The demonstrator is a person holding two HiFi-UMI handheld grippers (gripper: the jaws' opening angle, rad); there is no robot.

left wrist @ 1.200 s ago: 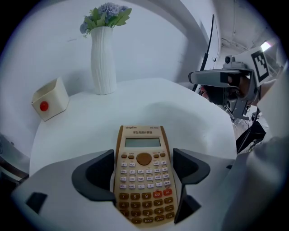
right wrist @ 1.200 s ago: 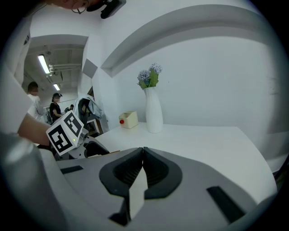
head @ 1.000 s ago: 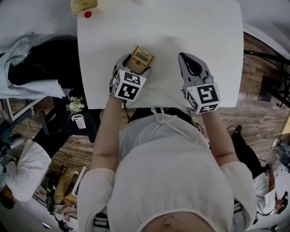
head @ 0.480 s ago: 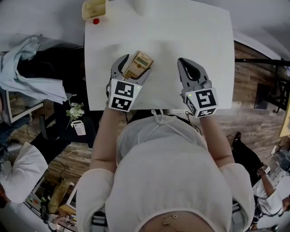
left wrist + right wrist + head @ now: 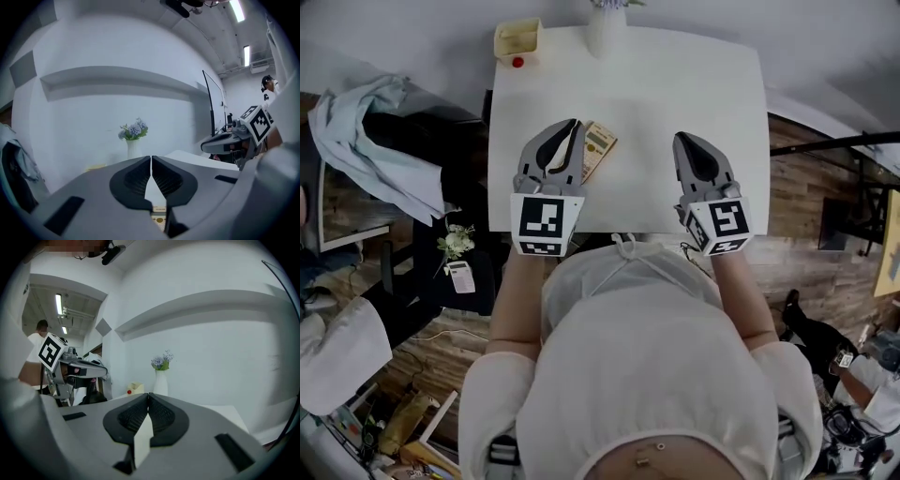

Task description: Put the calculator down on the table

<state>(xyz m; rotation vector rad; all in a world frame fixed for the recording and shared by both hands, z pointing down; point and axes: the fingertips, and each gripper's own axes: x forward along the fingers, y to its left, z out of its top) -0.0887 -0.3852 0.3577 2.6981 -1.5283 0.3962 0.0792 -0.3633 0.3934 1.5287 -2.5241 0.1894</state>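
Note:
The tan calculator point(image 5: 598, 150) lies flat on the white table point(image 5: 675, 84), left of the middle. My left gripper point(image 5: 572, 125) hovers above it, just to its left, jaws shut with nothing between them. In the left gripper view the shut left gripper point(image 5: 151, 159) points almost level at the far wall, and a sliver of the calculator point(image 5: 159, 218) shows below the jaws. My right gripper point(image 5: 684, 139) hangs over the right part of the table, also shut and empty. The right gripper view shows the same right gripper point(image 5: 148, 395) with its jaws met at the tip.
A white vase with flowers point(image 5: 607, 28) stands at the table's far edge, with a yellow box point(image 5: 517, 42) and a red thing at the far left corner. A light cloth point(image 5: 375, 141) lies draped left of the table. A person stands beyond the left gripper.
The left gripper stood open around the calculator; it has lifted off it and its jaws have shut. The calculator stays on the table. The right gripper has risen a little.

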